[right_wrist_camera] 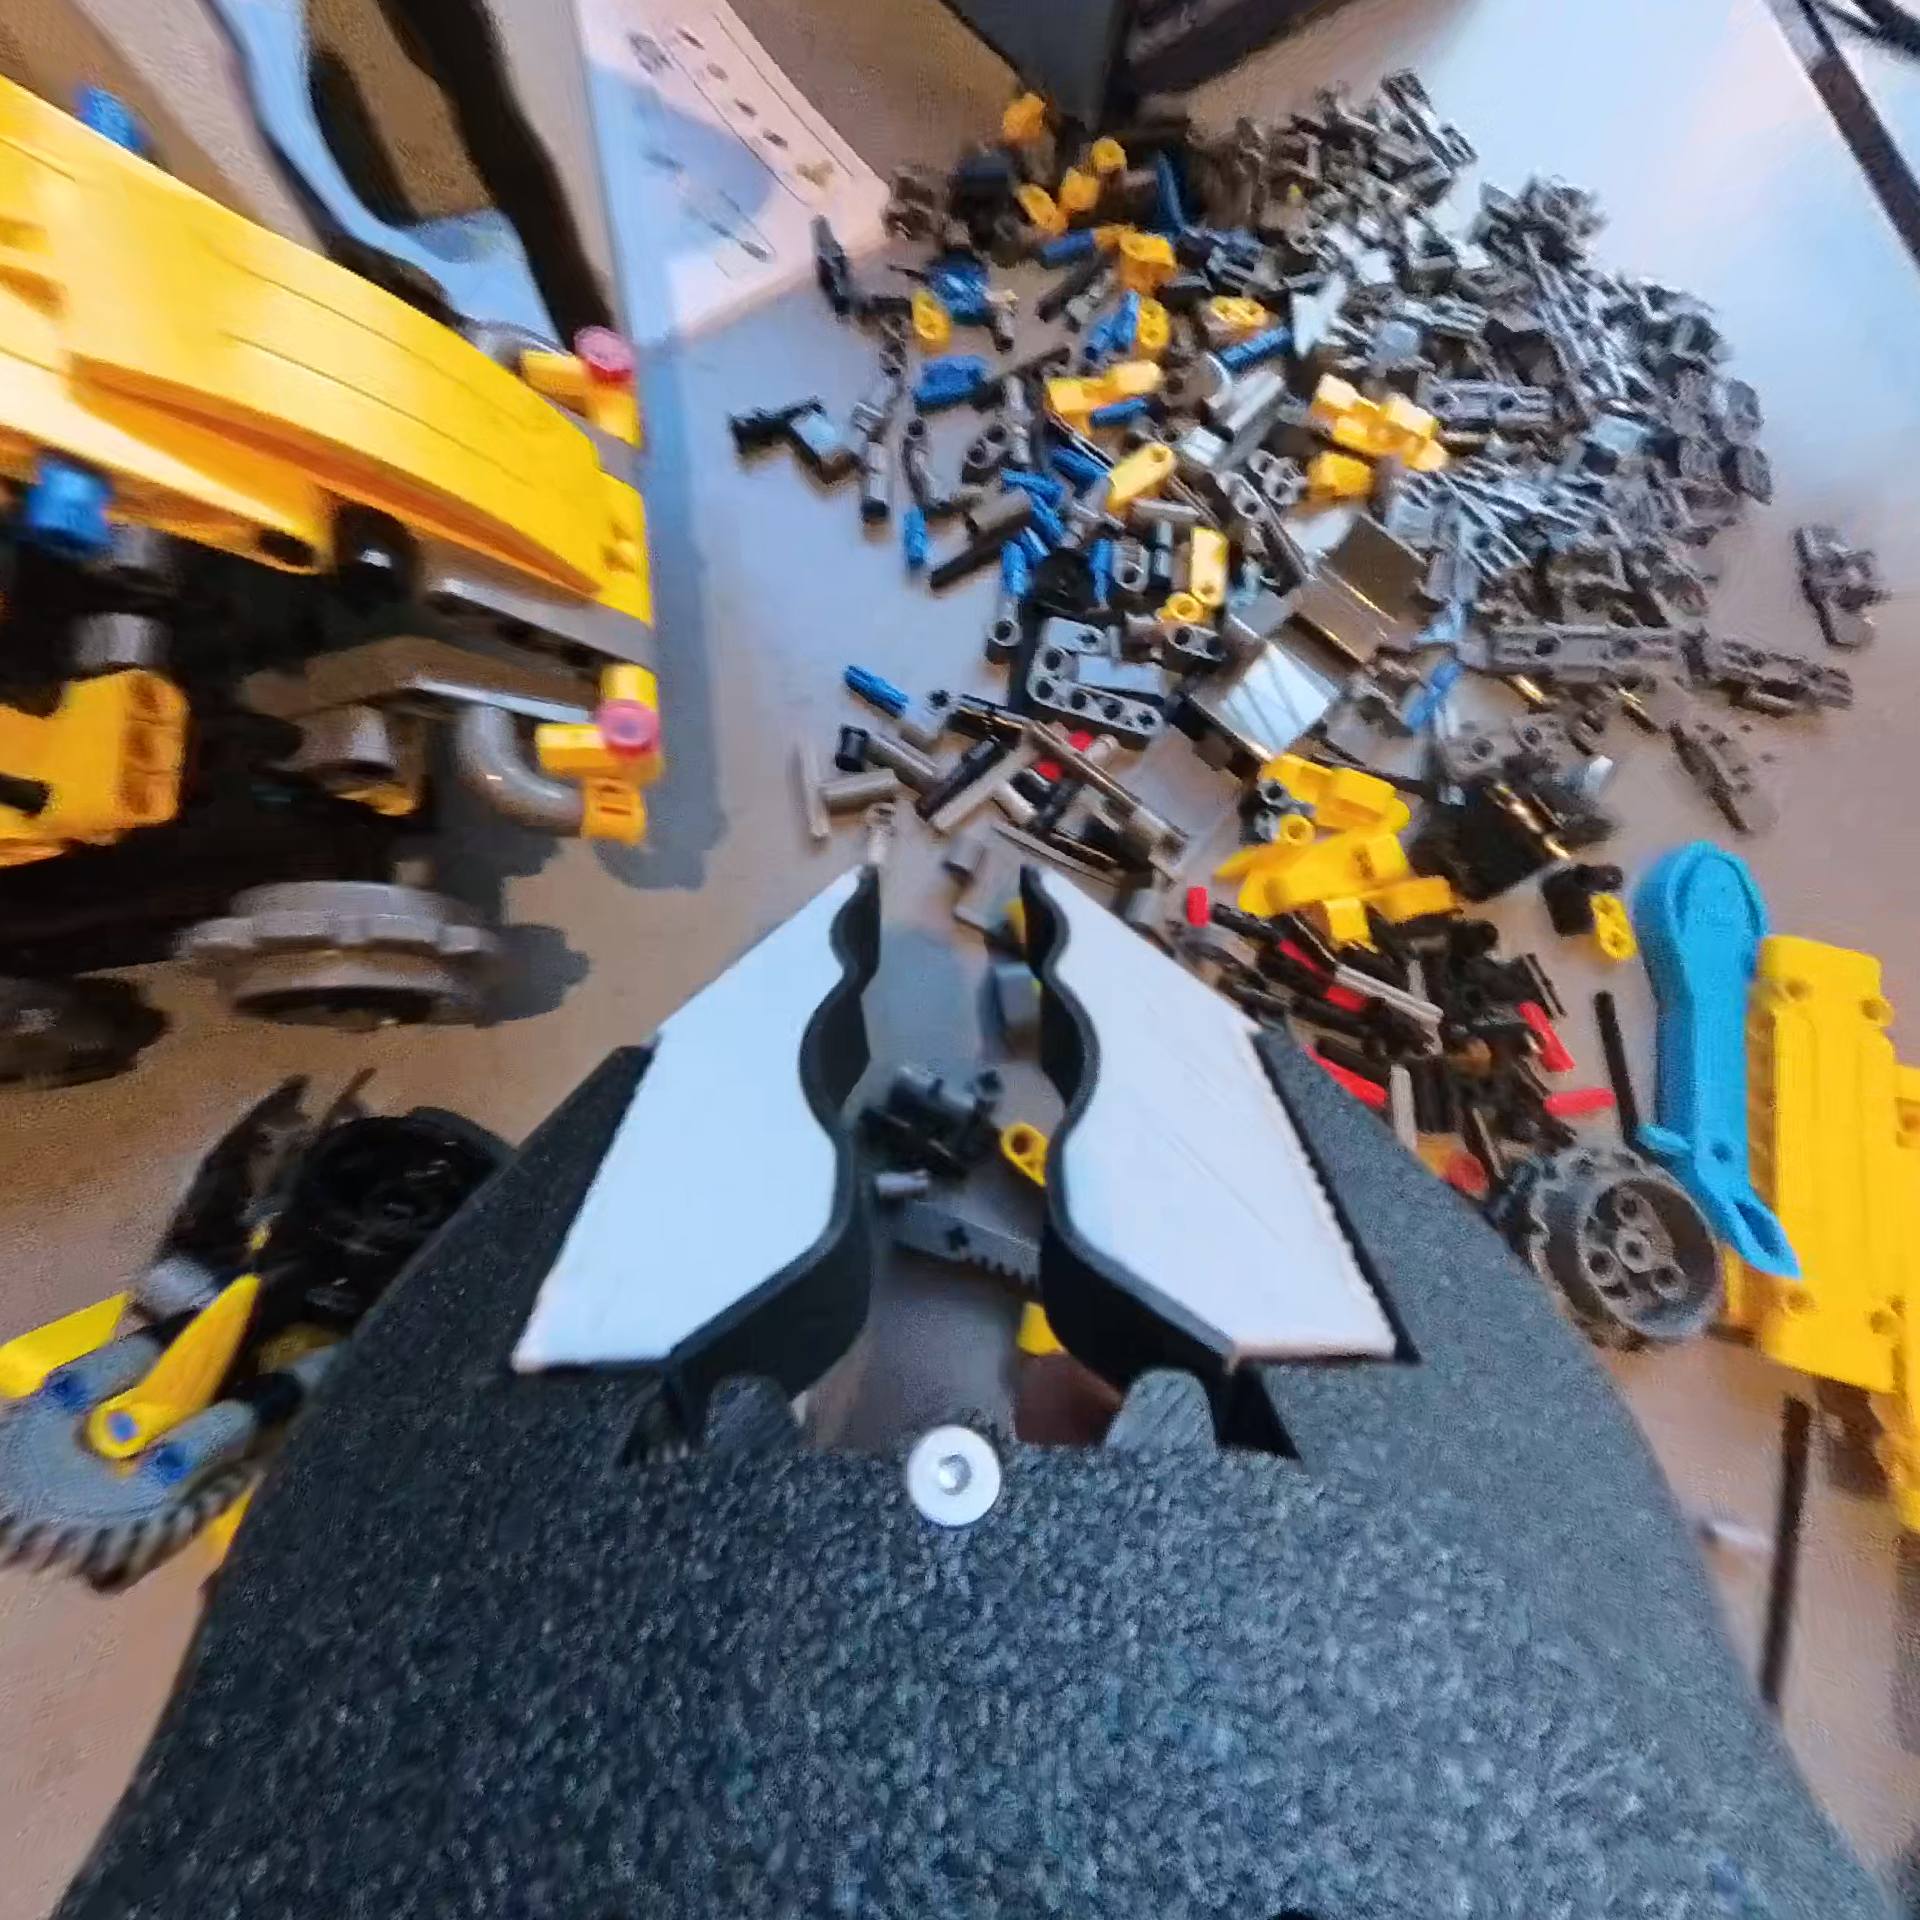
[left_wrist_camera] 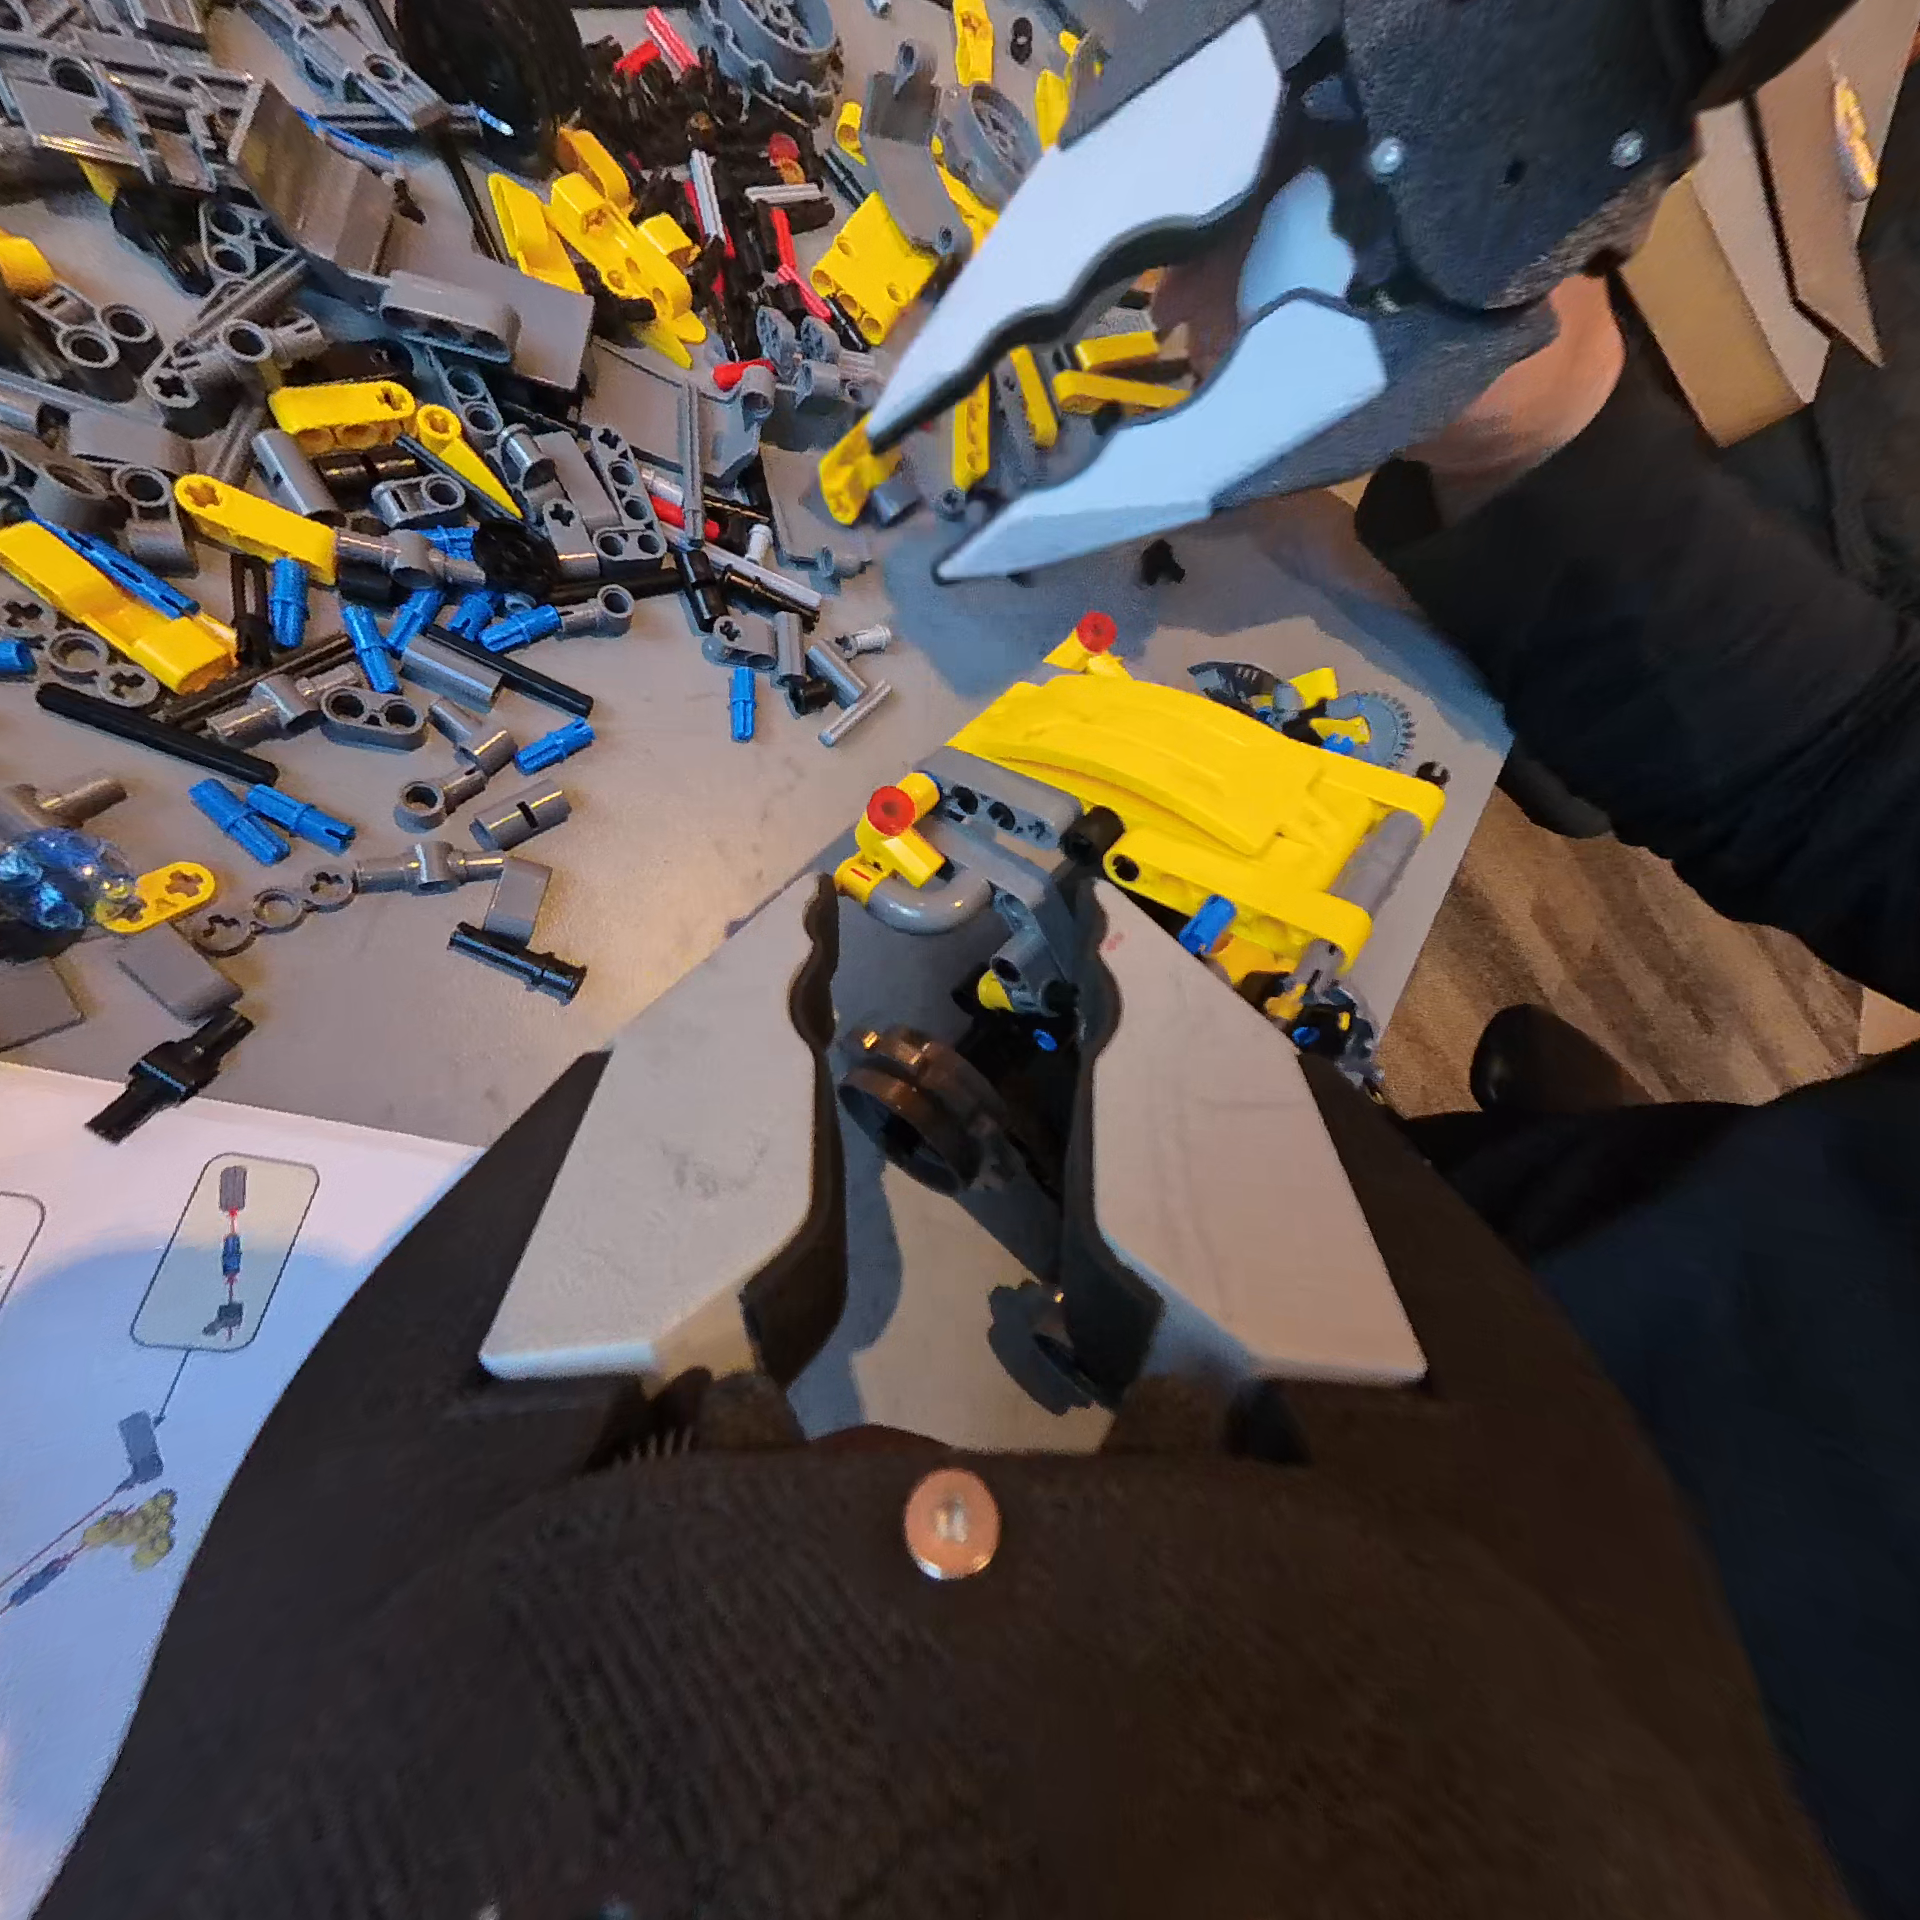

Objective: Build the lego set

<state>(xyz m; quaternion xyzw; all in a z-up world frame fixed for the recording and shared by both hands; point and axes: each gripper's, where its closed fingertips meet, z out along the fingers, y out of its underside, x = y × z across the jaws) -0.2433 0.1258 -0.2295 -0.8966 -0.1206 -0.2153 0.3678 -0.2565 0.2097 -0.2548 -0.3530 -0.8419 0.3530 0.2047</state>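
Left gripper (left_wrist_camera: 961,914): fingers set narrowly around the near end of the model; its grey frame and a dark round part sit in the gap, with the right finger's inner edge against them. A firm clamp cannot be confirmed.
Model (left_wrist_camera: 1195,800): part-built vehicle with yellow curved panels, grey frame and two red studs at its front corners; it lies on the counter near the edge, and also fills the left of the right wrist view (right_wrist_camera: 312,436), blurred.
Right gripper (right_wrist_camera: 951,883): fingers moderately open and empty, tips poised just above small loose parts at the near fringe of the pile. In the left wrist view it (left_wrist_camera: 904,499) hangs beyond the model, tips close to a yellow beam (left_wrist_camera: 847,473).
Pile (left_wrist_camera: 416,416): grey, black, yellow, blue and red beams, pins and axles spread over the counter (left_wrist_camera: 675,831) to the left of the model.
Blue tool (right_wrist_camera: 1704,1039): flat blue piece lying against a yellow block (right_wrist_camera: 1829,1164) at the right of the right wrist view, with a grey wheel hub (right_wrist_camera: 1631,1257) just beside it.
Sheet (left_wrist_camera: 156,1299): white page with printed diagrams at the counter's near left; a black connector (left_wrist_camera: 171,1070) lies over its edge.
Person (left_wrist_camera: 1714,675): dark sleeve behind the right gripper.
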